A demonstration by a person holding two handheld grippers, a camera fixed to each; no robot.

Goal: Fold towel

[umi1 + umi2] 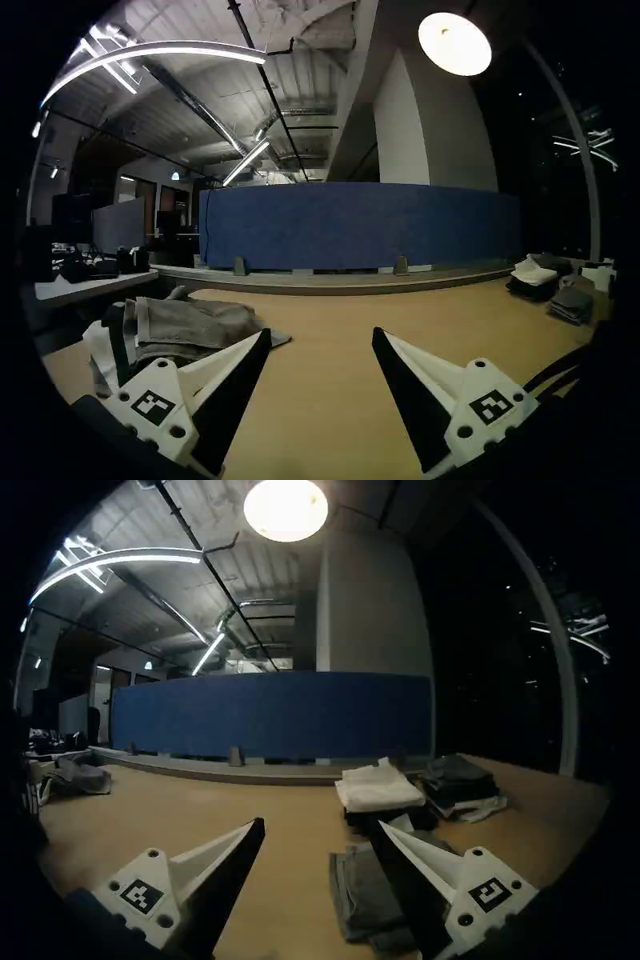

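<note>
Tabletop (336,384) of pale wood runs out ahead of the left claw (320,330), whose two fingers stand spread wide with nothing between them. At about 9 o'clock from that claw, just beside one finger, lies a heap of crumpled grey towels (188,324) — unfolded, with a white-and-dark cloth at its near edge. Toward 2 o'clock, well apart, folded stacks (552,280) sit near the far corner. A blue partition (352,224) closes the far edge.

In the right gripper view the right claw (316,822) is likewise spread, pinching nothing. A folded grey towel (364,888) lies flat on the wood at 5 o'clock from the claw, partly hidden behind one finger — whether that finger touches it cannot be told. At 1 o'clock, farther off, a white folded towel (376,788) tops a dark stack, with darker folded cloths (460,784) just beside it. A round lamp (286,508) glows at 12 o'clock.
</note>
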